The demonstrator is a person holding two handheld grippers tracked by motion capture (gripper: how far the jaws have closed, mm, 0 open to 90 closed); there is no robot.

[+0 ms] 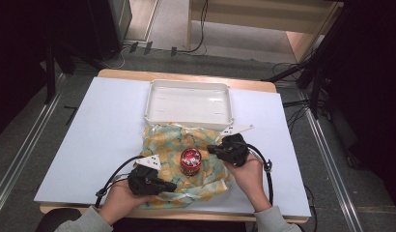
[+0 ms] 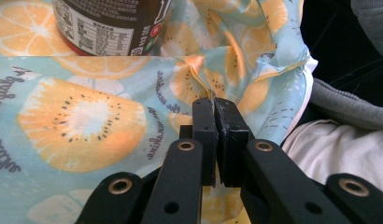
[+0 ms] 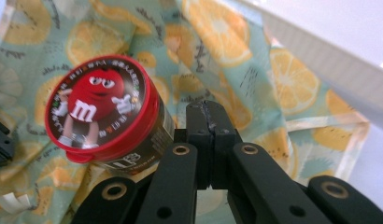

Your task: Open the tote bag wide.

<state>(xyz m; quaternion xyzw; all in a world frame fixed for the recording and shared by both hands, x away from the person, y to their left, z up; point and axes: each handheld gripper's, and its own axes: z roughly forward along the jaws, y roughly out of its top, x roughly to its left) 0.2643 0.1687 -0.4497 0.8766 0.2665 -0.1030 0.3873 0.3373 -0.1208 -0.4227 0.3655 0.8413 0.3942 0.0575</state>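
Observation:
A cloth [image 1: 162,140] printed with orange and kiwi slices lies crumpled on the white table [image 1: 104,125]. On its middle stands a small dark candy tub [image 1: 190,160] with a red cartoon lid. My left gripper [image 1: 173,185] is at the cloth's near edge. In the left gripper view its jaws [image 2: 213,100] are shut on a raised fold of the cloth [image 2: 82,116], with the tub [image 2: 110,23] beyond. My right gripper [image 1: 209,149] hangs just right of the tub. In its own view, that gripper [image 3: 208,105] is shut above the cloth [image 3: 217,32], beside the tub [image 3: 103,114].
An empty white tray [image 1: 189,116] sits behind the cloth, its near wall touching the cloth's far edge; that tray [image 3: 329,60] also crosses the right gripper view. Cables trail from both grippers. Bare table lies left and right of the cloth.

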